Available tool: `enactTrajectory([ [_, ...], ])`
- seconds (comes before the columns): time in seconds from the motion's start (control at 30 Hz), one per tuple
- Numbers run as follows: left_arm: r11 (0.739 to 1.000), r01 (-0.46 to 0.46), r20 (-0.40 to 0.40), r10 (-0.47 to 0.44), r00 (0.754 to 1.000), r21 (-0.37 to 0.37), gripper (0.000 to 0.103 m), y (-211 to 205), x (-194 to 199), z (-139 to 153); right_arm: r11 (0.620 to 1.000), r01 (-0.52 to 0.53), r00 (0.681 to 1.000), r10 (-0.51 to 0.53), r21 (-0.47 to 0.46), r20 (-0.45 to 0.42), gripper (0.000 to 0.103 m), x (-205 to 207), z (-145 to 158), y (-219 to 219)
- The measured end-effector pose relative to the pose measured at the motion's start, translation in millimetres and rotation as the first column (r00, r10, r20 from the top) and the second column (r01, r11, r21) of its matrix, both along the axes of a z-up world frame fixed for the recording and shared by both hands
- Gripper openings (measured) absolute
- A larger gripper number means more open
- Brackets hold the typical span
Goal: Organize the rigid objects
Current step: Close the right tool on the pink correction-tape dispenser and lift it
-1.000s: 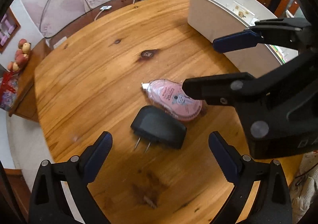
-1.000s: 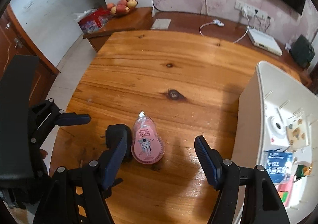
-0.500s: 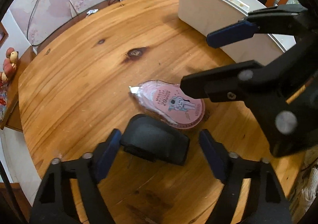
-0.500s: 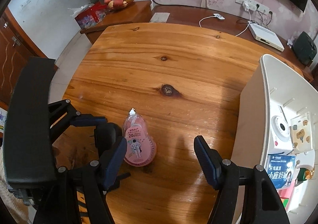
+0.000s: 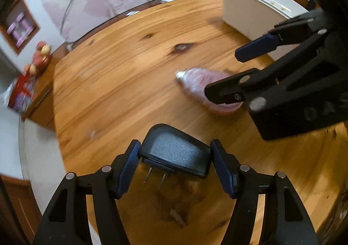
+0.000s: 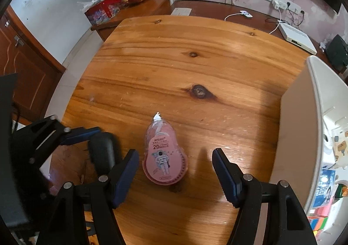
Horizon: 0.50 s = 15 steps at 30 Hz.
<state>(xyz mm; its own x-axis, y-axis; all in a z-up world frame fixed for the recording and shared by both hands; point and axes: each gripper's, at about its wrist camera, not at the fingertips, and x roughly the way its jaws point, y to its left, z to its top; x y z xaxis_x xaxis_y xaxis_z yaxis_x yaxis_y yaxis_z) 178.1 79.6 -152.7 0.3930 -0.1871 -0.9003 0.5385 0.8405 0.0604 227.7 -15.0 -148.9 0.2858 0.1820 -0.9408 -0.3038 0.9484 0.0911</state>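
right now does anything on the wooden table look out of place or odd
Nothing looks damaged or spilled. Two loose items lie flat on the round wooden table outside the white plastic organizer bin: a black plug adapter, prongs exposed, between the left tool's pads, and a pink pear-shaped correction tape dispenser.

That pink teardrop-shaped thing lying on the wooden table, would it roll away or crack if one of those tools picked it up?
Probably neither. The pink correction tape lies on its broad flat side, so it should slide rather than roll. Its shell looks like hard, glossy plastic: likely stiff and light, perhaps a bit slippery. The thin white tip seems the most delicate part. The right tool straddles it, open.
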Motion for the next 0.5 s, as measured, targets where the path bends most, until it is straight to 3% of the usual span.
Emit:
enactTrajectory([
  [0.17,0.995,-0.099,-0.046,0.097,0.994,-0.034,0.069,18.8,-8.3,-1.2,1.000,-0.002,1.000,0.001,-0.024,-0.022,0.068,1.7,-17.5,7.3],
  [0.27,0.991,-0.126,-0.050,0.124,0.991,-0.037,0.069,21.9,-13.5,-0.7,0.998,-0.029,1.000,0.029,-0.058,0.010,0.059,-2.5,-17.7,15.4],
  [0.3,0.990,-0.133,-0.051,0.131,0.990,-0.038,0.069,22.7,-16.2,-0.7,0.997,-0.034,0.999,0.035,-0.064,0.016,0.051,-3.8,-16.8,17.0],
  [0.5,0.983,-0.174,-0.064,0.171,0.983,-0.056,0.068,17.5,-20.4,6.2,0.996,-0.046,0.997,0.050,-0.072,0.053,0.051,-19.9,-8.7,17.0],
])
